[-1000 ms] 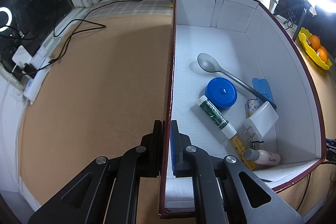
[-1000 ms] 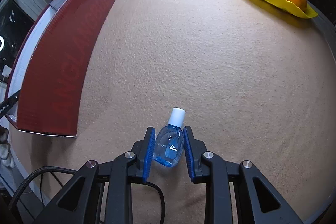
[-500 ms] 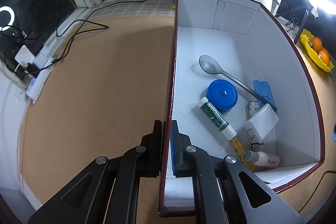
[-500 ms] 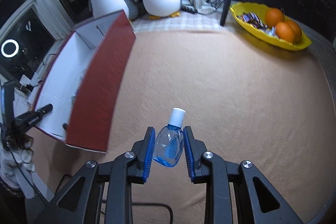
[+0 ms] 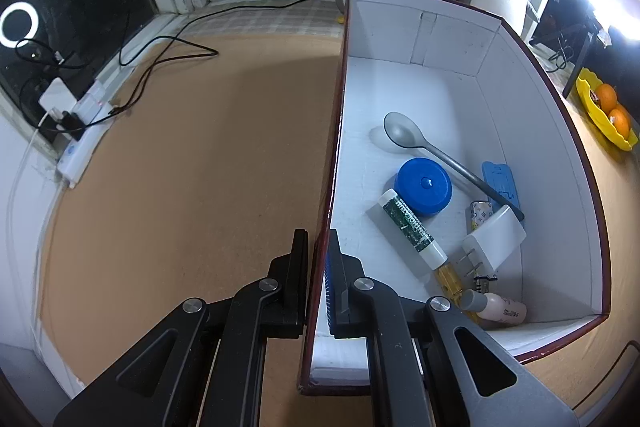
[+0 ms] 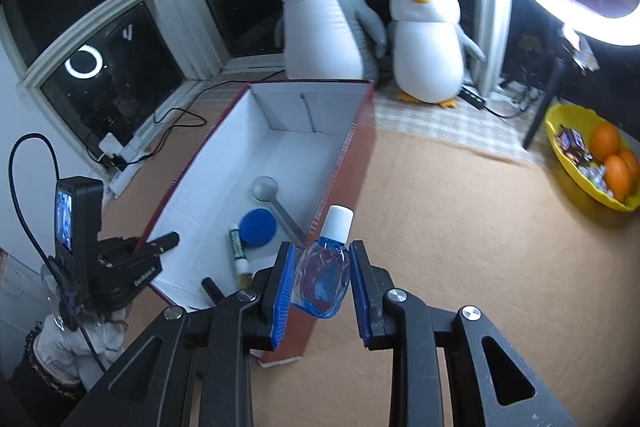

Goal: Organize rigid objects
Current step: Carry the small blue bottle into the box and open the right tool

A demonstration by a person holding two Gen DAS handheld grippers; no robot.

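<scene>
A small clear blue bottle (image 6: 322, 277) with a white cap sits between the blue pads of my right gripper (image 6: 322, 259), which is shut on it and holds it in the air above the box's near right wall. The red box (image 6: 344, 163) with a white inside holds a grey spoon (image 5: 424, 143), a blue round lid (image 5: 424, 185), a green-labelled tube (image 5: 412, 227), a white charger (image 5: 494, 241) and several small items. My left gripper (image 5: 318, 251) is shut on the box's left wall (image 5: 332, 155), one finger outside and one inside. From the right wrist view, the left gripper (image 6: 156, 243) shows at the box's left wall.
Two plush penguins (image 6: 328, 15) stand behind the box by the window. A yellow bowl (image 6: 580, 163) with oranges and sweets lies at the right. Cables and a power strip (image 5: 80, 115) run along the left edge. Tan carpet (image 6: 460, 227) spreads right of the box.
My right gripper has risen from the carpet with the blue bottle and swung towards the box, so the box's inside now shows. The left gripper and box stayed put.
</scene>
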